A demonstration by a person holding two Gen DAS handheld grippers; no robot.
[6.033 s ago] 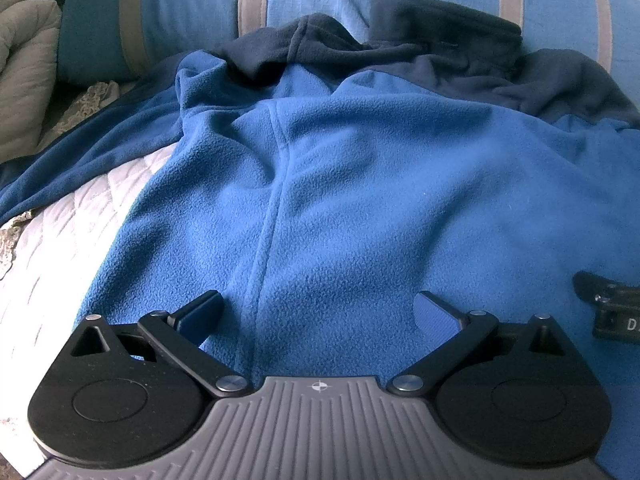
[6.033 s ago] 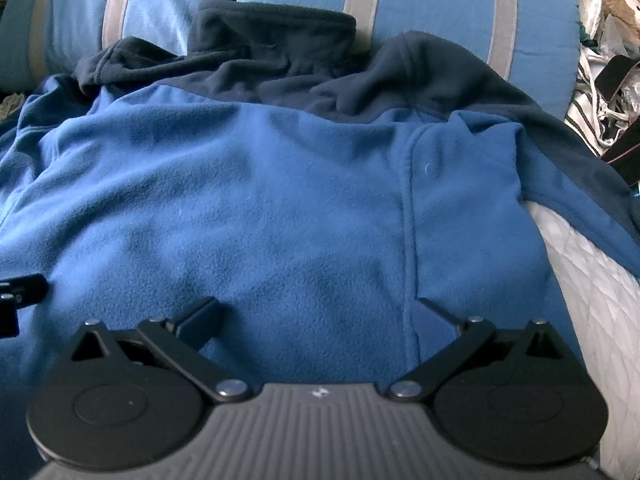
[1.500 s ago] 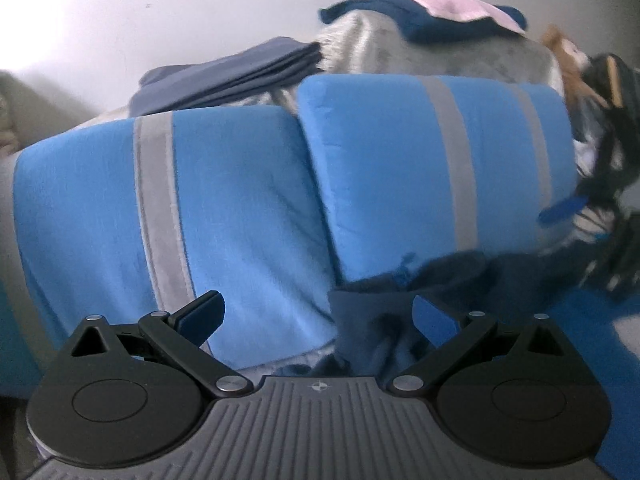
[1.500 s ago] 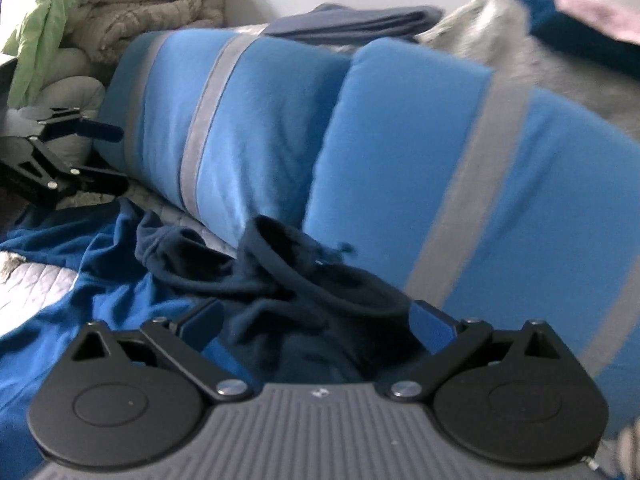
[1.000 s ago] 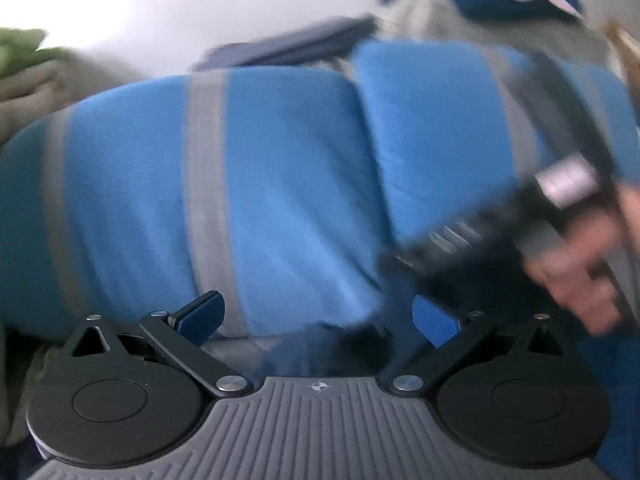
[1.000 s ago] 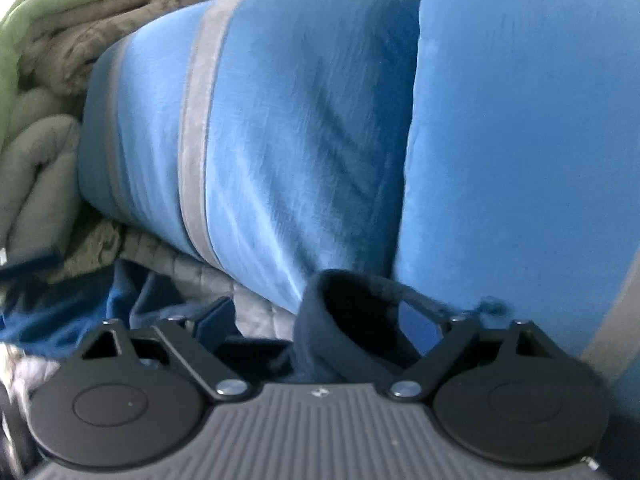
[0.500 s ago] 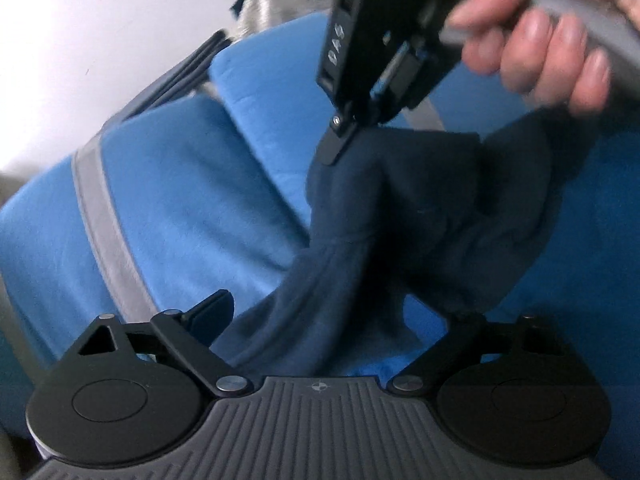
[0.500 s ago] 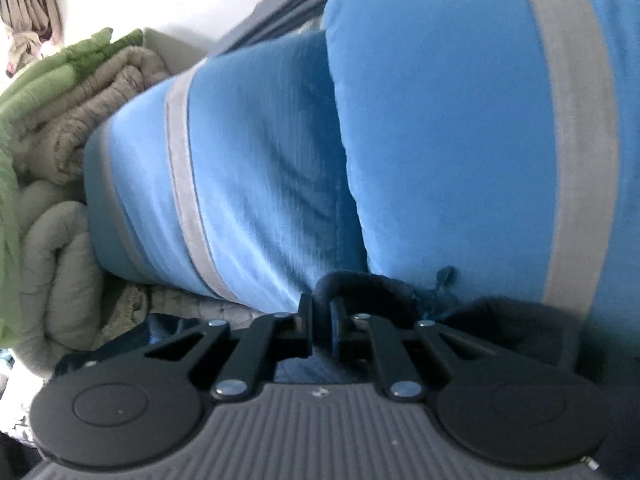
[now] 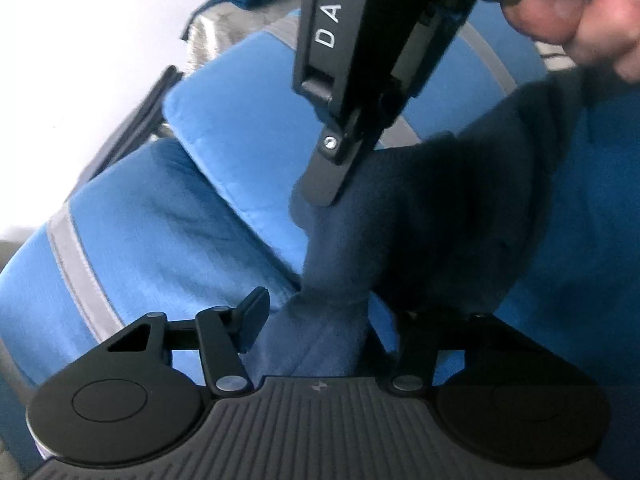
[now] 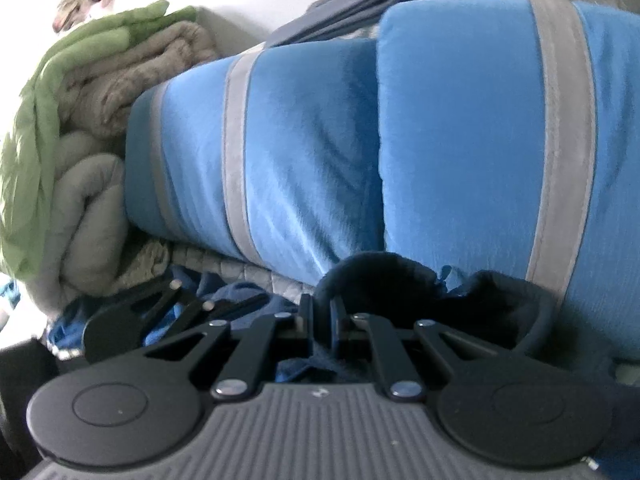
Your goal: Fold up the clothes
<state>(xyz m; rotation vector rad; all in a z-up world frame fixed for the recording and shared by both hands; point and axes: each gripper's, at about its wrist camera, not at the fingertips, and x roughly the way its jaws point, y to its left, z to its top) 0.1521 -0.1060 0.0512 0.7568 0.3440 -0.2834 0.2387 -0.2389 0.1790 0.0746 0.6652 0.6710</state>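
A: What's nearest the left hand-held gripper (image 9: 320, 320)?

B: A twisted rope of navy fleece, the collar end of the fleece jacket (image 9: 460, 208). It runs up between the jaws, which are closing. The one pad I can see stands clear of the cloth; the other is hidden behind it, so I wouldn't call it a grip yet.

A: And the right hand-held gripper (image 10: 320, 322)?

B: Together, clamped on a fold of the navy collar (image 10: 376, 276). In the left view it comes down from above, a person's hand (image 9: 580, 12) on its handle, with the fabric hanging taut from its tip down to the left one.

A: Where does the jacket lie?

B: On the bed, at the head edge, right against the two blue pillows (image 10: 304, 152) with grey stripes. The bright blue body spreads off to the right in the left view, and a bit of it shows on the quilt (image 10: 240, 268) below the left pillow.

A: Beyond that?

B: Folded blankets (image 10: 92, 128), green and beige, stacked at the far left corner, and more folded cloth on top of the pillows against the wall.

A: How far along?

B: Early, I'd say. The collar is lifted and bunched, not laid over; no neat fold shows anywhere. The body and sleeves remain to be folded.
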